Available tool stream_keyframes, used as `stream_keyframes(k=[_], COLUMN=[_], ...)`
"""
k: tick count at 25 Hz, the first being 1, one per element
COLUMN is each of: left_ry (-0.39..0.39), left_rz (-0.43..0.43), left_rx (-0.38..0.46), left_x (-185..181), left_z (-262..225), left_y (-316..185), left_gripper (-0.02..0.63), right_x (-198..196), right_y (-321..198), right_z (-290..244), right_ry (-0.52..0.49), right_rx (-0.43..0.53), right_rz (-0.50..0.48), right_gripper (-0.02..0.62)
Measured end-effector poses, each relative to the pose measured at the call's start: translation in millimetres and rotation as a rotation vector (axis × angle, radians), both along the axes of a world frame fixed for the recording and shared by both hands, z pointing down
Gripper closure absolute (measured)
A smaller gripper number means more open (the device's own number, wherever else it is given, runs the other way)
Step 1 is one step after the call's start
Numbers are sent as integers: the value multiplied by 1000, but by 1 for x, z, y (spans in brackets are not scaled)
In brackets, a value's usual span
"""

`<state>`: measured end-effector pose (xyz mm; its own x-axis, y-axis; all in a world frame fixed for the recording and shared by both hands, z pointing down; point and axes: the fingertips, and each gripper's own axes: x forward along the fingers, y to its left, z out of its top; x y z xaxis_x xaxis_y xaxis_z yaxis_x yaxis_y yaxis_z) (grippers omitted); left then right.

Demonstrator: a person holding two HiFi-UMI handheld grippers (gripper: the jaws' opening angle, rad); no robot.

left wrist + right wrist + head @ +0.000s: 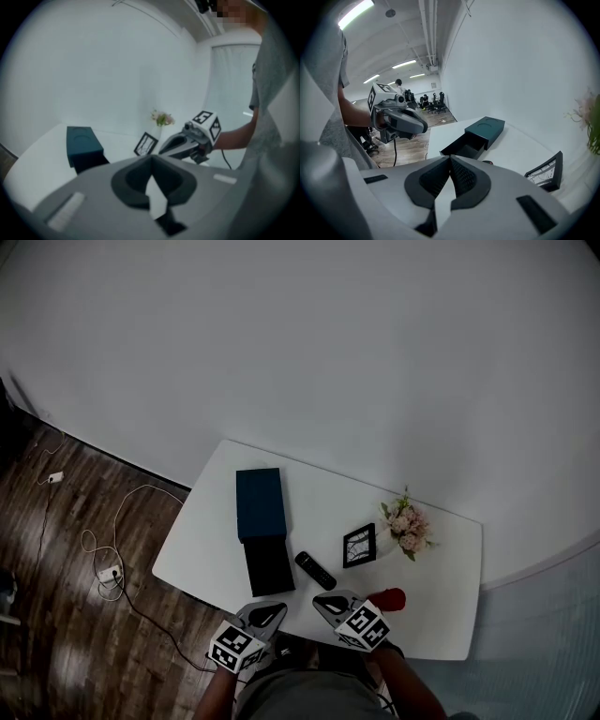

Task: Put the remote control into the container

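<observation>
Grey plastic comes first: the left gripper (267, 608) and right gripper (326, 599) hang over the white table's (441, 624) near edge. Each has its jaws pressed together on nothing, so neither is ready to grasp. A small red object (390, 598) sits just beside the right one. Just past their tips the black remote control (315, 570) lies flat, untouched. It is beside the dark blue container (260, 502), whose drawer is pulled out towards the person, presumably to receive it. Farther back, a picture frame (359, 546) and flowers (405, 524) stand clear of the work.
</observation>
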<state>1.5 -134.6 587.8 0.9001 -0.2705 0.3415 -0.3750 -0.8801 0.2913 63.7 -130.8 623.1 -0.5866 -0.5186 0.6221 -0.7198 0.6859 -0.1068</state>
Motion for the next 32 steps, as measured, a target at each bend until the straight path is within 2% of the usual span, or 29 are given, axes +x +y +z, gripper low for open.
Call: stream_keyframes(k=[8,14,23,26,29,32], left_ry=[19,21,11,6,4,1], left_rz=[-52,-50,-58,-56,-61,-68], left_rx=[-25,-3,-14,-26,-37,-44], left_x=[-10,-3,0,2,2,0], left_z=[11,5,8,12,15,17], left_y=[0,-1,1,5,7,9], left_gripper=[607,607,607,606,607,606], right_x=[0,-3,-2,-1,1,9], right_y=[-9,-13,-10,-8,-11,-14], right_z=[5,6,24,38,71,106], right_ry=[18,23,43,29,-16,47], right_rx=[6,10,-17,-48,-136,-177], right_rz=[-28,-55,-78,-75,-49,-29], right_gripper=[578,578,578,578,578,578])
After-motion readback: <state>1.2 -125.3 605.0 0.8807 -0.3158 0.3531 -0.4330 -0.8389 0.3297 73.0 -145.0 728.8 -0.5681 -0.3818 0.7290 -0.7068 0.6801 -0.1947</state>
